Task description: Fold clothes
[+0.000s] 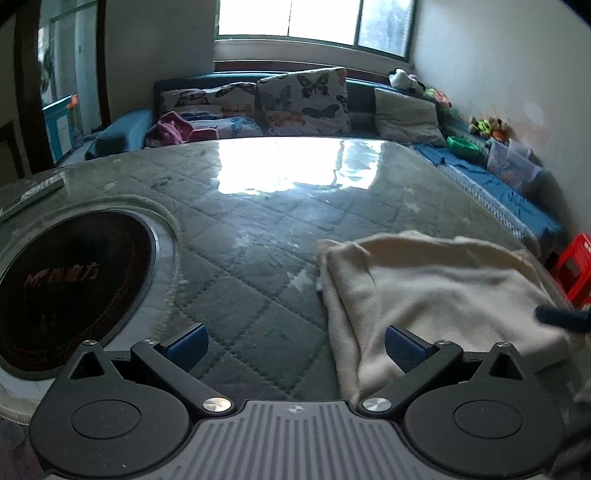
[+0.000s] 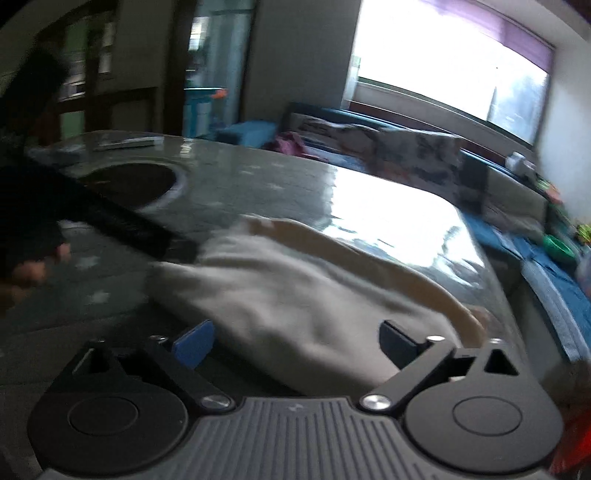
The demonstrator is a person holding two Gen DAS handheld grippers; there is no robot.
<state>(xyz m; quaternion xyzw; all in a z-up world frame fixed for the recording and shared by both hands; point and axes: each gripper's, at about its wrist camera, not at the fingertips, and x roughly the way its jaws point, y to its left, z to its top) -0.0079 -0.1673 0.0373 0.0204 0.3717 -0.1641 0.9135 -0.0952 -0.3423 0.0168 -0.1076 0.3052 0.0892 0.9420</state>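
Dim room, blown-out window (image 1: 314,18) backlight — glare across the tabletop (image 1: 288,166), right view motion-blurred, fisheye-bent edges.

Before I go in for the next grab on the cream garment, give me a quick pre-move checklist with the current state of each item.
1. Left gripper open and empty: ok, jaws spread wide, nothing between them.
2. Right gripper open and empty: ok, jaws spread, the cloth lies beyond them.
3. Cream garment resting on the table: ok, lying in a loosely folded heap.
4. Garment clear of the table's right edge: cannot tell, its right side runs close to the edge.
5. Fold neat enough to continue: not ok, layers look uneven and bunched.
6. Garment clear of the dark round inset: ok, bare tabletop between them.
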